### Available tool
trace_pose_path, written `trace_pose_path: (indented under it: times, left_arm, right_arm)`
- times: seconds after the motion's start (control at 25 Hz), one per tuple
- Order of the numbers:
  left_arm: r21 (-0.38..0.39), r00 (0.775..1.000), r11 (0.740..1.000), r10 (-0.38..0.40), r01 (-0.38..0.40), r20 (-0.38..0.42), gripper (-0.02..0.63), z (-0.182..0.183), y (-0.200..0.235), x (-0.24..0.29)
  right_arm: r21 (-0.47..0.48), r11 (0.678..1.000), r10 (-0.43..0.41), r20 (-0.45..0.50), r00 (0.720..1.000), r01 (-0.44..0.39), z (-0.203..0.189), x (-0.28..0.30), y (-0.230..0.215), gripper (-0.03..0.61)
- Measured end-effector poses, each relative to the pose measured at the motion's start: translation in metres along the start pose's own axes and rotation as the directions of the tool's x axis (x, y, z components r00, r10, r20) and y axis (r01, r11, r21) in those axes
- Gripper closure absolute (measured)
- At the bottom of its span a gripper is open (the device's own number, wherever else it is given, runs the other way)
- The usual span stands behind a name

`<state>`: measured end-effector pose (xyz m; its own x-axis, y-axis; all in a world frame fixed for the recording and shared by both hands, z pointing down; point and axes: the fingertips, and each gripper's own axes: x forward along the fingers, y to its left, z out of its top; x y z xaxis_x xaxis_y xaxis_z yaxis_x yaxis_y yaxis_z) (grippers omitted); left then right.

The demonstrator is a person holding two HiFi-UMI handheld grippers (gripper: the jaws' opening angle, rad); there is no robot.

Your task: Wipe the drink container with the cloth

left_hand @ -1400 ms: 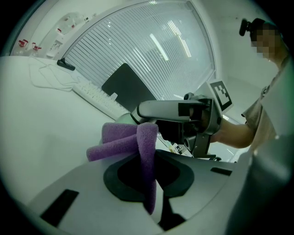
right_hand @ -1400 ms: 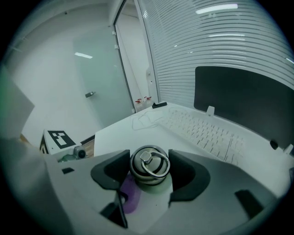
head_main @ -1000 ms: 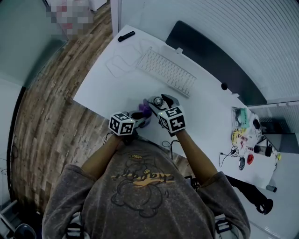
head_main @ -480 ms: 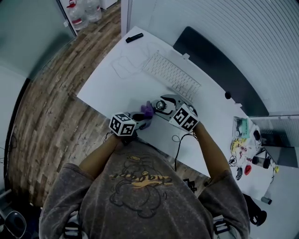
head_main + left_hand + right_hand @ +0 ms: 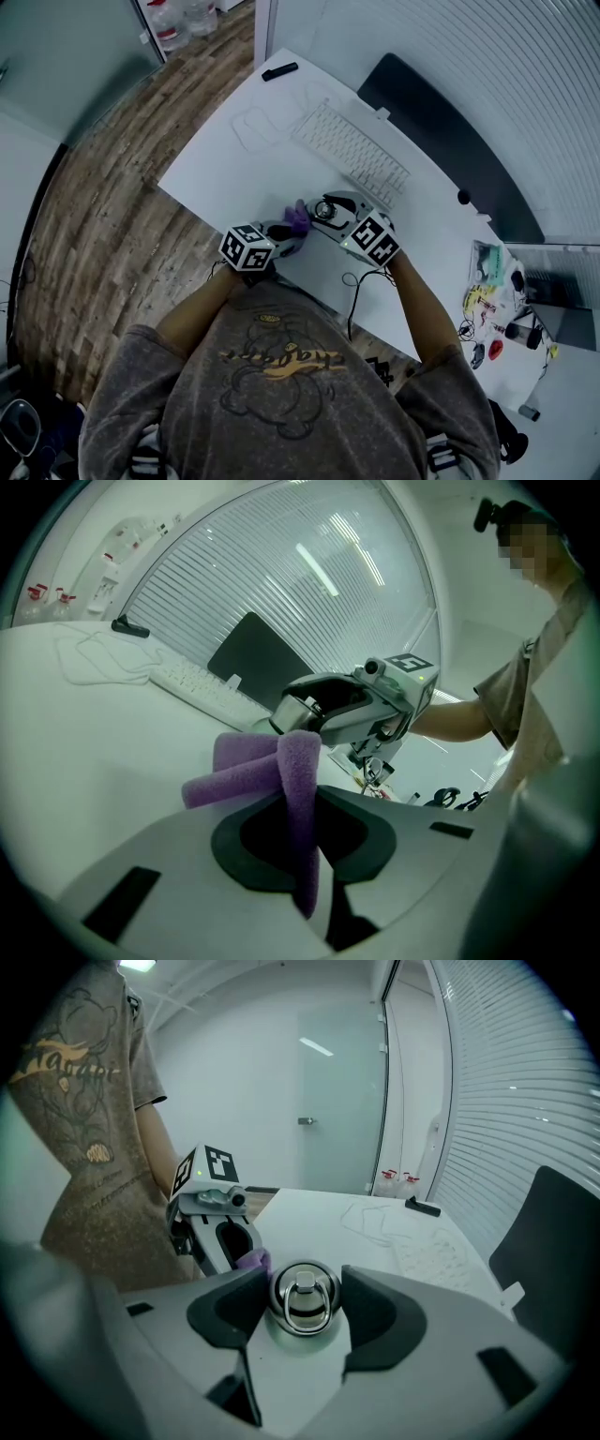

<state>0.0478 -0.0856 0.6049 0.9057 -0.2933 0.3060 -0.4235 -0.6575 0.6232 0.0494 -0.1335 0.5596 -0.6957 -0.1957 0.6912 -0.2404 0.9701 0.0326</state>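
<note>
Head view: at the near edge of the white worktop (image 5: 234, 159), well short of the keyboard (image 5: 352, 155), I have brought both tools together in front of me. My left gripper (image 5: 298, 855) is pressed together on the purple cloth (image 5: 298, 761), pinching it at a fold so that two soft lobes stick out past the jaw tips. I judge that this loose fabric is meant to do the rubbing while the hard jaws stay off the metal. My right gripper (image 5: 300, 1321) has the drink container (image 5: 302, 1299) between its jaws. They have just been closing, and the pads now sit against either side of its steel, ring-topped cap. Held by that end and pointing away from my right hand, the container offers its body to the cloth instead of hiding it inside the grip. It lies over the front part of the worktop, just beside the cloth. From the left gripper view the cloth overlaps its far end, but I cannot tell whether fabric and metal are touching, nor whether the container rests on the worktop or is lifted clear. By my reading, one hand steadies the container and the other wipes.
</note>
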Motion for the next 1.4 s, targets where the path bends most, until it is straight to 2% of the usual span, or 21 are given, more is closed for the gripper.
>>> trace_pose_path:
  times: [0.2,0.56,0.88,1.08,1.4]
  left_arm:
    - [0.013,1.0,1.0,-0.024,0.025,-0.012,0.563,-0.004,-0.008,0.008]
    - [0.031,0.999,0.999,-0.032,0.032,-0.01,0.563,-0.004,-0.017,0.019]
    - [0.035,0.999,0.998,-0.05,0.051,-0.016,0.563,-0.006,-0.023,0.031]
    - [0.045,0.998,0.997,-0.055,0.056,-0.021,0.563,-0.006,-0.026,0.04]
    - [0.05,0.995,0.994,-0.099,0.101,-0.028,0.563,-0.007,-0.036,0.057]
  right_arm:
    - [0.031,0.999,-0.021,-0.007,1.0,0.021,-0.001,0.001,-0.001,0.327]
    - [0.145,0.987,-0.075,-0.014,0.997,0.076,-0.001,0.0,-0.007,0.328]
    - [0.176,0.978,-0.114,-0.013,0.993,0.115,-0.001,0.001,-0.01,0.328]
    - [0.229,0.965,-0.128,-0.013,0.992,0.128,-0.004,-0.002,-0.01,0.328]
    - [0.268,0.95,-0.159,-0.027,0.987,0.161,-0.003,-0.001,-0.011,0.328]
